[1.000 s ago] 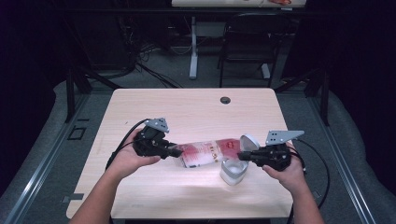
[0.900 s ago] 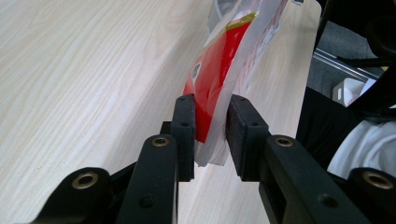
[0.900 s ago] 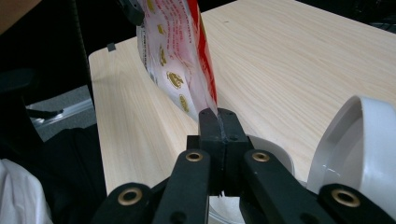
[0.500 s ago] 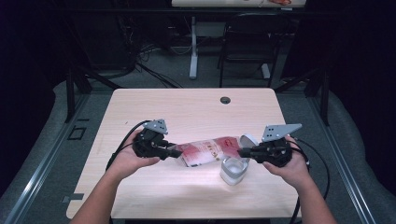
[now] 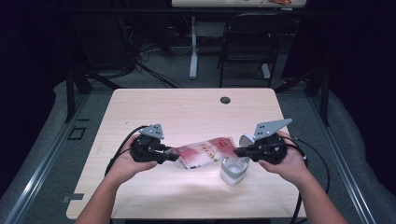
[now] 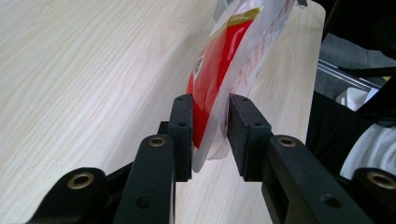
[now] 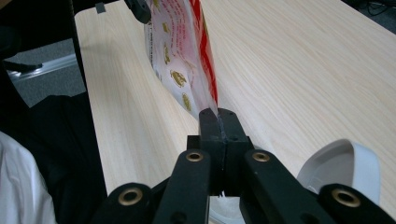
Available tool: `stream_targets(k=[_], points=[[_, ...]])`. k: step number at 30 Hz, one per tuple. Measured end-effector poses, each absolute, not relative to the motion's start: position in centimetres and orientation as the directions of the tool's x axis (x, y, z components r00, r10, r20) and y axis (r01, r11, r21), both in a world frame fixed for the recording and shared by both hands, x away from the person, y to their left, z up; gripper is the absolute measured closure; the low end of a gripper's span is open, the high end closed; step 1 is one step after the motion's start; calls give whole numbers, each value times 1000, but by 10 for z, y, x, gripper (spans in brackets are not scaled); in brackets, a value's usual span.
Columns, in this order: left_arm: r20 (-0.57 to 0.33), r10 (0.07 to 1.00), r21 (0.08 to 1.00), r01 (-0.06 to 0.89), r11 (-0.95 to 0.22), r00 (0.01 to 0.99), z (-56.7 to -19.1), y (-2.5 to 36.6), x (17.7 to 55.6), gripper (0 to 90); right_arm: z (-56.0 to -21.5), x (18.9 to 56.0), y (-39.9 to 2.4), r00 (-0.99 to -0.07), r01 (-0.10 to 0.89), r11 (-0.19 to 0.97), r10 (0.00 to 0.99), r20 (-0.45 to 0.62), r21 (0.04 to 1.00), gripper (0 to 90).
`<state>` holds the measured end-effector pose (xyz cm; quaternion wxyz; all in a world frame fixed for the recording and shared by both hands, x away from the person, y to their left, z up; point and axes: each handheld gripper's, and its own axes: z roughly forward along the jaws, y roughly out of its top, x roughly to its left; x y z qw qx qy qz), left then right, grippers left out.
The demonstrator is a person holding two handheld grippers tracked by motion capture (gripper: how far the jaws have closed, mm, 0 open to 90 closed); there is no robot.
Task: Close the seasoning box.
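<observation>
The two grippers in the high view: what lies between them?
A red and white plastic packet spans from the left gripper to the right gripper, above the table. A clear cup stands below its right end.

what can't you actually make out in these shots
- Print on the red and white plastic pouch: too small in the high view, seen edge-on in the left gripper view.
- Contents of the clear glass cup: high view, partly behind the right claw.
- Cup in the right gripper view: cut off by the claw's arms.
</observation>
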<state>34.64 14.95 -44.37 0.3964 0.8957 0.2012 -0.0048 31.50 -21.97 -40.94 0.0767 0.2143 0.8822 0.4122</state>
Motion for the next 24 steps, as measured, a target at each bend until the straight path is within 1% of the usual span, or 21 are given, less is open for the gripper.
stream_targets(k=[9, 14, 18, 24], points=[[-183, 377, 722, 384, -575, 908, -456, 166, 345, 719, -405, 317, -198, -906, 293, 619, 422, 6, 729, 900], [-186, 384, 723, 391, -569, 904, -464, 169, 344, 713, -400, 319, -190, -909, 285, 652, 416, -18, 703, 900], [-173, 395, 721, 389, -573, 902, -468, 168, 342, 699, -396, 322, -184, -912, 277, 678, 409, -37, 680, 900], [-164, 410, 725, 392, -567, 897, -472, 171, 340, 681, -394, 323, -179, -916, 275, 687, 400, -34, 672, 900]])
